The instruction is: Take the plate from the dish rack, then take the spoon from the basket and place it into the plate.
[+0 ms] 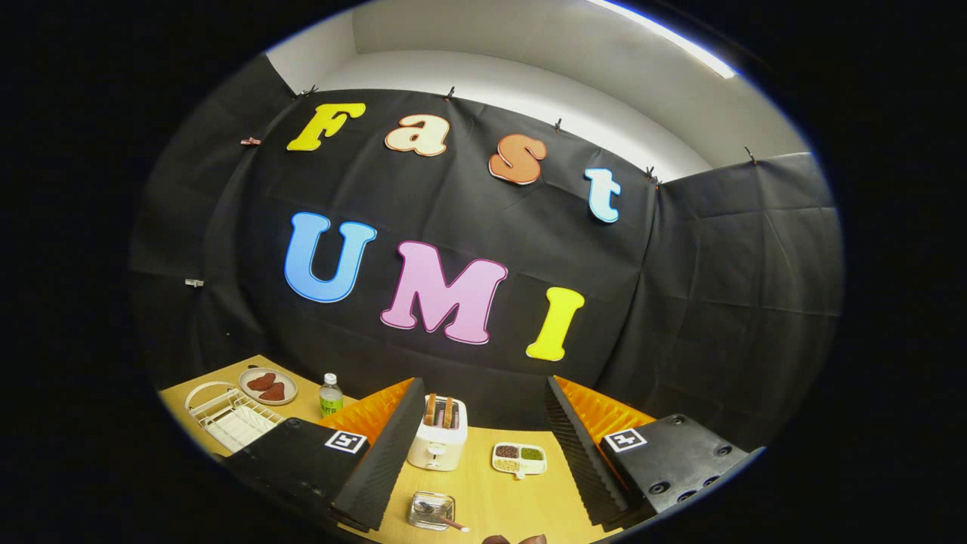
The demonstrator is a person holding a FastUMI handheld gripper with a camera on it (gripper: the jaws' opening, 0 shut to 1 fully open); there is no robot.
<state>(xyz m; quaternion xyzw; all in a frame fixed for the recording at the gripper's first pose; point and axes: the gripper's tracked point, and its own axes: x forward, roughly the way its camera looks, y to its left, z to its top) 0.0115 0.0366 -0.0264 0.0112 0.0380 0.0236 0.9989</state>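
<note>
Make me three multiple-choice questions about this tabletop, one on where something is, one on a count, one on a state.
1. Where is the white two-slot toaster?
A. beyond the claw, between its fingers
B. inside the white wire dish rack
C. on the round plate

2. How many reddish pieces lie on the round plate?
A. none
B. two
C. five

3. What state is the claw in?
A. shut on the green-labelled bottle
B. shut on the toaster
C. open

Answers: 1 A, the toaster stands between the fingers. 2 B, two pieces show. 3 C, fingers stand wide apart, holding nothing.
</note>
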